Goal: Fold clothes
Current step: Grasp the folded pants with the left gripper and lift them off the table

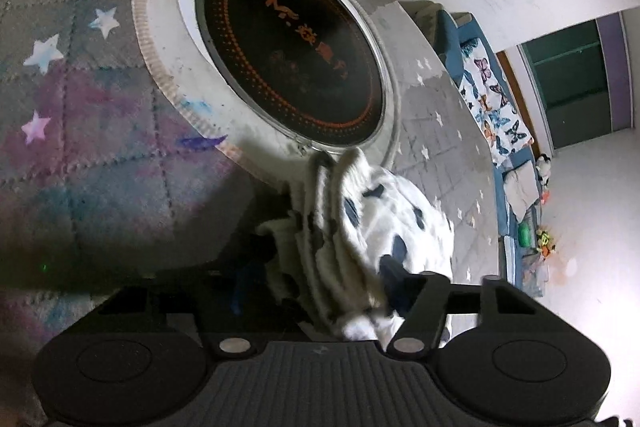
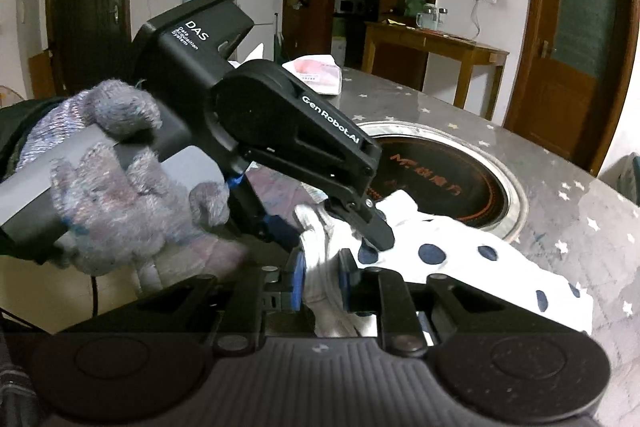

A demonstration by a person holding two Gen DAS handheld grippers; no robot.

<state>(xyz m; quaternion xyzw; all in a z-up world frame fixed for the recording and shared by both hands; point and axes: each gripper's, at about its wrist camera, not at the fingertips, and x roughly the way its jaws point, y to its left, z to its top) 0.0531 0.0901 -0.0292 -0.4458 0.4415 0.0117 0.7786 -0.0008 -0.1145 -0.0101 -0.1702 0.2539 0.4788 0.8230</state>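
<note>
- Garment [image 2: 460, 259]: white fleece-like cloth with dark blue dots, bunched in thick folds, lying on the counter [image 2: 580, 195] just in front of the round inset hotplate [image 2: 448, 179].
- Handling, by guess: light, soft and floppy, with no stiffness; it will sag and slide out of shape when lifted. The fuzzy nap probably grips well against the pads, so little slip risk. Not fragile.
- Where to hold: an edge or corner, pinching one layer rather than the whole bunch; the gathered hem near the tongs looks the easiest bite.
- Right tongs [image 2: 320, 279]: blue pads closed on a white fold of the garment at its near edge.
- Left tongs [image 1: 344, 283]: seen from the right wrist view, the tip presses into the bunched cloth beside the right tongs. The left wrist view shows folds packed between the arms, and the tongs seem clamped on the garment, though the left pad is dark and hard to make out.
- Gloved hand [image 2: 112, 187]: fuzzy grey-purple knit glove around the left handle.
- Counter cover: grey quilted fabric with small printed stars and pink-blue stains, matte.
- Hotplate: glossy black glass disc with orange print and a metal ring, in a white surround; hard and smooth.
</note>
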